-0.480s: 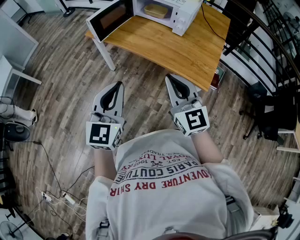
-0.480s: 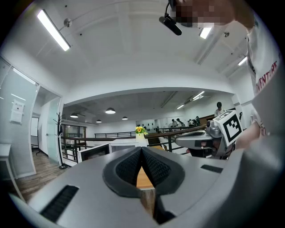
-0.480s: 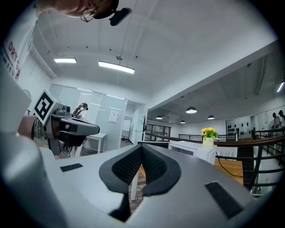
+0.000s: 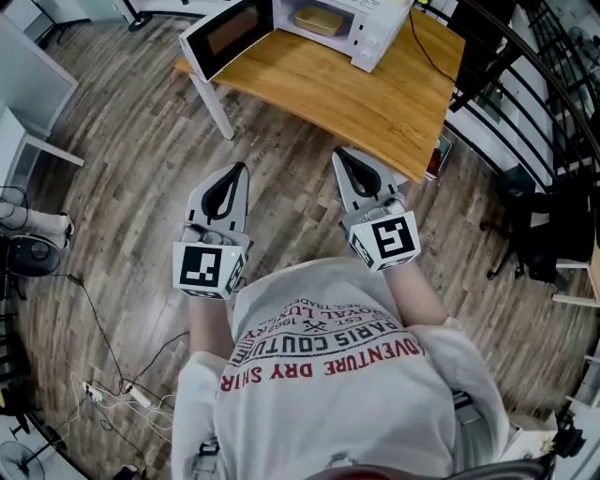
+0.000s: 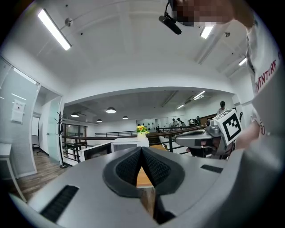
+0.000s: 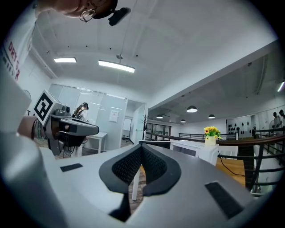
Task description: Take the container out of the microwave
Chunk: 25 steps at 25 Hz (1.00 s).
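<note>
Left gripper [image 4: 240,170]: jaws clenched, pads meeting at the tip, nothing between them. Right gripper [image 4: 338,153]: jaws likewise clenched and empty. Both are held level in front of the person's chest, side by side and apart from each other, over the wood floor [image 4: 122,159]. Both point toward the far table [image 4: 375,103] and stop short of its near edge; neither touches anything.

The container [image 4: 317,20] is a shallow tan tray that sits inside the cavity of the microwave [image 4: 380,33]. The microwave is white and stands at the far end of the table. Its door [image 4: 227,34] is swung fully open to the left, leaving the cavity exposed. The control panel is on the right side of the front.

A black cable [image 4: 424,54] runs across the tabletop to the right of the microwave. In the right gripper view, a vase of yellow flowers [image 6: 211,132] stands on the microwave's top.

Marker cubes — left cube [image 4: 204,269], right cube [image 4: 389,239] — sit at the near end of each gripper, just beside the person's shirt [image 4: 328,375].
</note>
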### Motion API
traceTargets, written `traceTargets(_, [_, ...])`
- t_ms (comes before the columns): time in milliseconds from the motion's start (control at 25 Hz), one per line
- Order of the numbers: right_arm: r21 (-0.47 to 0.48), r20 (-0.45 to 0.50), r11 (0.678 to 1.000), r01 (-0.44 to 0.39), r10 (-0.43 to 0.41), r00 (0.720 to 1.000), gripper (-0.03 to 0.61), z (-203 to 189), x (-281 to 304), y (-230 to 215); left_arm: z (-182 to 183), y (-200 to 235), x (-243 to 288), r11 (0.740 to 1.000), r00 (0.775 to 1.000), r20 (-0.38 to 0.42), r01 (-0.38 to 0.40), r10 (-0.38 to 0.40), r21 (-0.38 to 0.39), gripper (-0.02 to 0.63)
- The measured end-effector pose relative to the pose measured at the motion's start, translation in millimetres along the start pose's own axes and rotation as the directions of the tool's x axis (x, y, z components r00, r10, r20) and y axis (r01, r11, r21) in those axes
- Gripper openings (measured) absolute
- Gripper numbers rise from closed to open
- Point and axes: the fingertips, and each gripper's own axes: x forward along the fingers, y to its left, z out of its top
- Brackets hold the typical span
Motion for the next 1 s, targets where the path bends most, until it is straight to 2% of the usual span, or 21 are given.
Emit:
traceTargets(200, [0.040,0.014,0.999,-0.016,0.016,1.000,0.028,0.1,3.4,8.0,-7.3,5.1,-4.2,1.000,1.000,-0.016,0.005,-0.005,-0.007,0.014])
traceTargets(320, [0.004,-0.008,1.000,-0.025,0.025,1.000,0.031,-2.5,9.5,11.5,-12.2,10.2,-6.5,1.000,1.000,-0.027,-0.001,0.000,-0.017,0.014])
traceTargets(360, [-0.003,-0.020,1.000,-0.027,0.027,0.999,0.065,-3.8,11.8,11.8,-13.8,12.2,-6.8,1.000,0.999,-0.031,-0.007,0.006,-0.022,0.014])
traceTargets(400, [-0.006,-0.031,1.000,-0.027,0.026,0.999,0.149,-5.1,14.0,11.3,-15.2,13.9,-6.7,1.000,0.999,-0.036,-0.013,0.012,-0.029,0.014])
traceTargets(440, [-0.013,-0.038,1.000,-0.024,0.024,0.999,0.206,-6.3,16.0,9.9,-16.6,15.1,-6.0,0.999,0.999,-0.041,-0.018,0.016,-0.035,0.014])
traceTargets(600, [-0.048,-0.046,0.999,-0.016,0.014,0.999,0.210,-12.1,26.0,1.4,-23.6,17.5,1.0,0.999,0.998,-0.060,-0.026,0.023,-0.048,0.014])
traceTargets(800, [-0.004,-0.056,1.000,-0.019,0.019,0.998,0.210,-26.3,52.5,-13.5,-36.7,32.3,21.0,0.998,0.995,-0.088,-0.044,0.040,-0.047,0.014])
traceTargets(1000, [0.026,-0.061,0.999,-0.029,0.031,0.998,0.210,-38.4,104.2,-32.6,-44.9,66.7,53.8,0.997,0.993,-0.109,-0.057,0.052,-0.049,0.014])
